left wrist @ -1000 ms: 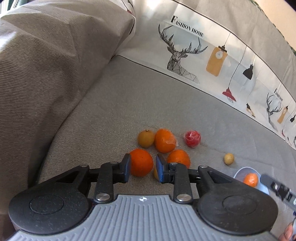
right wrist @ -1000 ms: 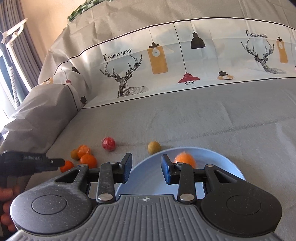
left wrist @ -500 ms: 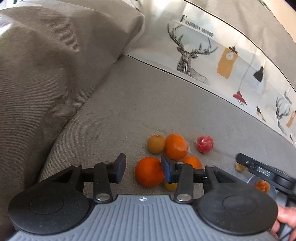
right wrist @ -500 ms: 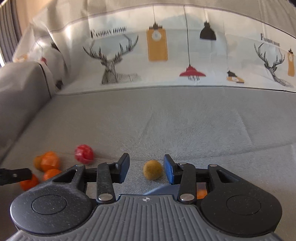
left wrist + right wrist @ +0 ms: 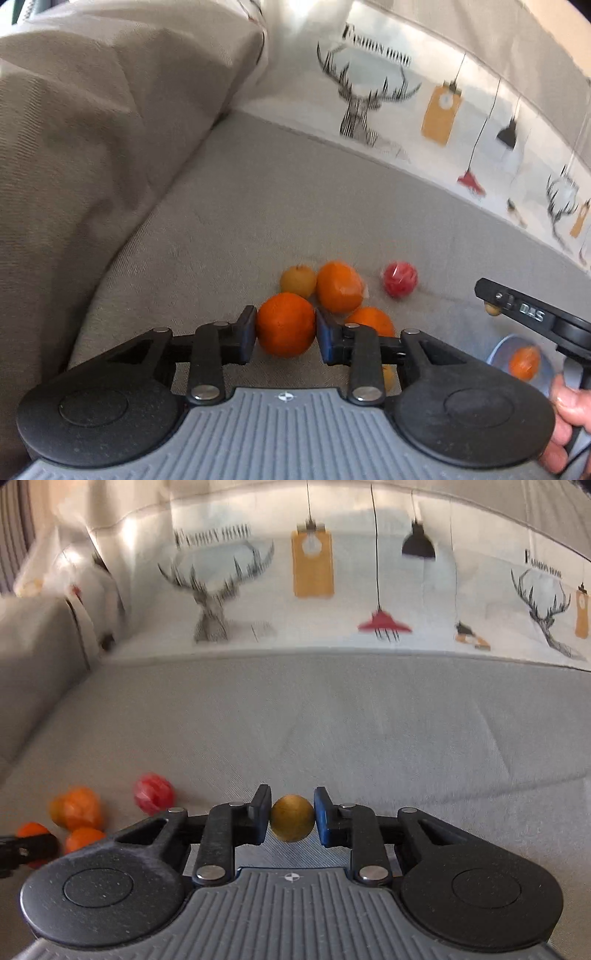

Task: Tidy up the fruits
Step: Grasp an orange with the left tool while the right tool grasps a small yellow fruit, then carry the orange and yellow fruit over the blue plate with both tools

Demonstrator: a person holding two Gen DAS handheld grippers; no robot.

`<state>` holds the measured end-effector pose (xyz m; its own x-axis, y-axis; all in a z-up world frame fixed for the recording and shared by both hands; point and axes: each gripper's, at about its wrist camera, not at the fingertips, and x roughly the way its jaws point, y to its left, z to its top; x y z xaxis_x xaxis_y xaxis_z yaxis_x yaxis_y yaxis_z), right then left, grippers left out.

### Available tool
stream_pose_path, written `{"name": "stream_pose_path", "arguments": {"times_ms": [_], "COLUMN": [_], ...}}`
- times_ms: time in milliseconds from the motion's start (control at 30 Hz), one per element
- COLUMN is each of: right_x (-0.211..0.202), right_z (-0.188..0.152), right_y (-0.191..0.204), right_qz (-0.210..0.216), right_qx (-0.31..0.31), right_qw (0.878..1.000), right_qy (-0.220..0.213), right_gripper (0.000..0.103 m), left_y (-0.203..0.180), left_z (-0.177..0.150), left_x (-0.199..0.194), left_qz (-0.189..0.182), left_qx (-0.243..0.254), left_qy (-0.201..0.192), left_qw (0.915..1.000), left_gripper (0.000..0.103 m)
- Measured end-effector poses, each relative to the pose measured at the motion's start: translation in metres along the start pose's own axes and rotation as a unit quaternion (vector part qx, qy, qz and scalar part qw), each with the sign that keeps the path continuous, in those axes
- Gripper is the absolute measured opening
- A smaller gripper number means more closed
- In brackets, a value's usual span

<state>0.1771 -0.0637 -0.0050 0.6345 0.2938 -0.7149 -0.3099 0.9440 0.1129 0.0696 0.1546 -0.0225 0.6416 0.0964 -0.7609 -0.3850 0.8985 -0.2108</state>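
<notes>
Left wrist: left gripper point(image 5: 285, 334) jaws pinch the orange point(image 5: 285, 324), ready for the blue bowl point(image 5: 496, 354).
Right wrist: right gripper point(image 5: 291, 818) jaws clasp the brown fruit point(image 5: 291, 818), likewise.

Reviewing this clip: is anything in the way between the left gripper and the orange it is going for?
Nothing visible blocks it. The left gripper already has the orange between its fingers, with both pads at the fruit's sides. Other oranges lie just behind and to the right, close but not between gripper and fruit.
</notes>
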Motion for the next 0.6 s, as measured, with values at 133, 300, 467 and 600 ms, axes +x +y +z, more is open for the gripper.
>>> {"name": "stream_pose_path", "arguments": {"times_ms": [133, 300, 467, 600], "right_x": [-0.039, -0.096, -0.157, -0.197], "right_z": [0.003, 0.002, -0.013, -0.041], "right_y": [-0.003, -0.020, -0.046, -0.073], "right_qz": [0.032, 0.051, 0.057, 0.048], "right_qx": [-0.007, 0.005, 0.026, 0.036], "right_qw": [0.998, 0.994, 0.991, 0.989], "right_qy": [-0.050, -0.091, -0.117, -0.135], "right_gripper": [0.026, 0.026, 0.026, 0.026], "left_y": [-0.002, -0.015, -0.029, -0.043], "left_z": [-0.001, -0.010, -0.028, -0.042], "left_x": [-0.025, -0.062, -0.095, -0.113], "left_qz": [-0.017, -0.049, -0.078, -0.089], "left_qx": [0.009, 0.029, 0.044, 0.070], "left_qy": [-0.049, -0.097, -0.119, -0.127], "left_qw": [0.9986, 0.9936, 0.9889, 0.9854], "left_gripper": [0.037, 0.037, 0.037, 0.037]}}
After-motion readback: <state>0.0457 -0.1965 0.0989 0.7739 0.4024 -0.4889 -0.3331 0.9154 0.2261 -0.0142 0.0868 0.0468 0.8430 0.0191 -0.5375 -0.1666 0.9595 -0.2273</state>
